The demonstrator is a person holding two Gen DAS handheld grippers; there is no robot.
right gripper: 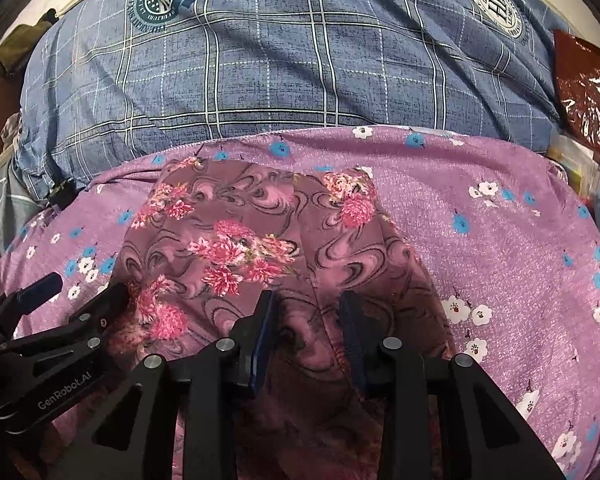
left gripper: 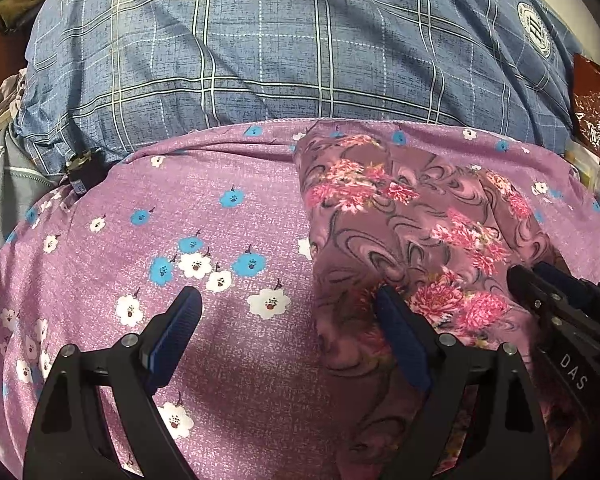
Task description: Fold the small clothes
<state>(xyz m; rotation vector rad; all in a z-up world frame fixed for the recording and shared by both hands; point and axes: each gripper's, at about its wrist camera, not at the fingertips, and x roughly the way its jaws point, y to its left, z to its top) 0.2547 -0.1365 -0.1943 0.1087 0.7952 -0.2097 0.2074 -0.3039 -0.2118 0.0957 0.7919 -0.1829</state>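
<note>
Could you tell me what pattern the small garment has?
Pink flowers and dark swirls on mauve garment, clearest in right wrist view.

Right tool [right gripper: 306, 336] pinching floral garment [right gripper: 240, 248], purple flowered sheet [right gripper: 500, 248], left tool [right gripper: 80, 292]

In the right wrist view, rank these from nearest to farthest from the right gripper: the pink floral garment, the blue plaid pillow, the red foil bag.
1. Pink floral garment, between the right gripper fingers.
2. Blue plaid pillow, beyond the garment.
3. Red foil bag, far upper right.
</note>
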